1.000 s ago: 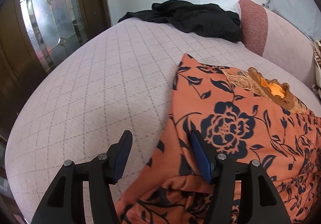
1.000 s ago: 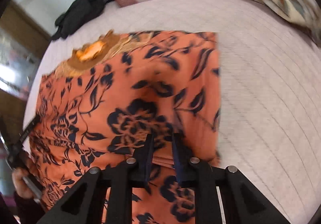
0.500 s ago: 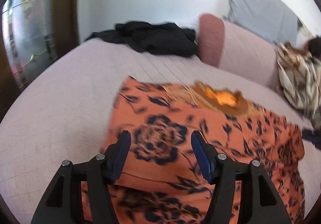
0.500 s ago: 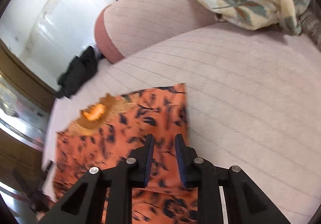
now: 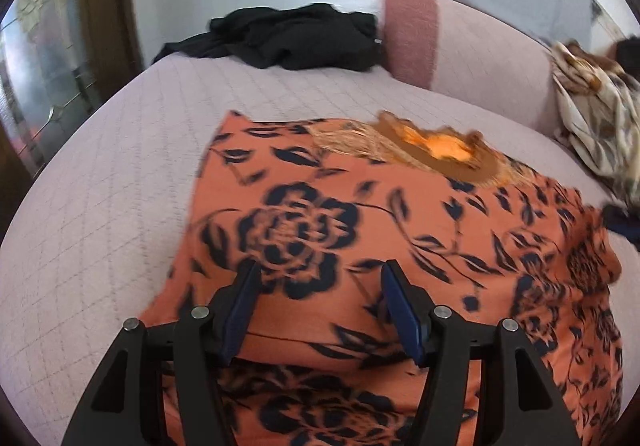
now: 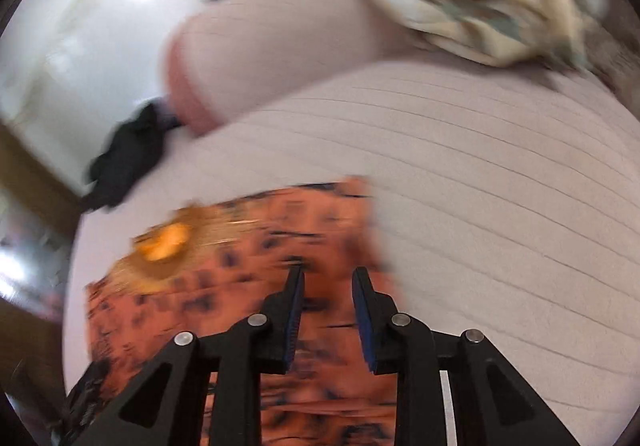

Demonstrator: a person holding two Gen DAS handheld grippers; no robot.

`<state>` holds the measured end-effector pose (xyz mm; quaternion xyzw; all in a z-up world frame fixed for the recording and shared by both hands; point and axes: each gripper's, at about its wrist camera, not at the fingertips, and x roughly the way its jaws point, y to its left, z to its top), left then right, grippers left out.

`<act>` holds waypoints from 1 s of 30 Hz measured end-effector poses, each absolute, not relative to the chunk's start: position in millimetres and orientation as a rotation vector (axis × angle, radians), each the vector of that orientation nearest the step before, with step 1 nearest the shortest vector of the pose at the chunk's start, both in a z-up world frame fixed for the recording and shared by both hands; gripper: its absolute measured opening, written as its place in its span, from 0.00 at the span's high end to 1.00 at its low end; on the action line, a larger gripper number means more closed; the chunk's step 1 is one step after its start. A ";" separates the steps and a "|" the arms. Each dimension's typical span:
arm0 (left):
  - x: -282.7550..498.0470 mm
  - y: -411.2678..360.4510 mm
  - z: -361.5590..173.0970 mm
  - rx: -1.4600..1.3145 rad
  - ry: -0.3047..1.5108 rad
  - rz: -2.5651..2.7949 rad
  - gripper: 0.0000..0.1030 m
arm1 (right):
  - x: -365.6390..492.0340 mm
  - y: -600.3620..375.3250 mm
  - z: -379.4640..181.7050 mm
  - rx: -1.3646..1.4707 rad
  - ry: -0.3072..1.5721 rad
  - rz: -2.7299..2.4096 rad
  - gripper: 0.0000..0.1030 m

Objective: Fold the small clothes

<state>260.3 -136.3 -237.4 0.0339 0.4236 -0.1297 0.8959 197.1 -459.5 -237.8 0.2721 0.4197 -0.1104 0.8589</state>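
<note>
An orange top with dark blue flowers and a gold embroidered neckline lies flat on the pale quilted bed, its lower part folded up over itself. My left gripper is open and empty above the folded edge. In the blurred right wrist view the same top lies below my right gripper, whose jaws stand apart with nothing between them, above the top's right edge.
A black garment lies at the far end of the bed. A pink bolster runs along the back. A cream patterned cloth is heaped at the right. A glass-paned door stands to the left.
Both grippers have lifted and pulled back from the top. The right gripper has opened and let go of the fabric. The left view has swung right over the fold.
</note>
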 end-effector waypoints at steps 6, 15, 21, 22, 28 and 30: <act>254.8 -154.6 -244.8 0.174 0.882 -0.287 0.38 | 228.8 -392.8 -265.7 0.456 0.979 -0.075 0.73; 259.4 -146.1 -243.0 0.132 0.906 -0.303 0.38 | 218.8 -396.1 -263.4 0.413 1.037 -0.084 0.72; 269.2 -125.2 -239.3 0.064 0.905 -0.239 0.38 | 197.9 -434.3 -258.5 0.417 1.118 -0.164 0.72; 271.1 -124.0 -241.1 0.068 0.914 -0.228 0.38 | 194.2 -442.3 -262.4 0.433 1.128 -0.173 0.72; 269.3 -130.8 -245.0 0.133 0.909 -0.206 0.38 | 182.3 -457.8 -273.1 0.432 1.215 -0.130 0.72; 269.4 -130.9 -245.1 0.132 0.907 -0.207 0.38 | 180.2 -452.2 -268.9 0.387 1.240 -0.121 0.72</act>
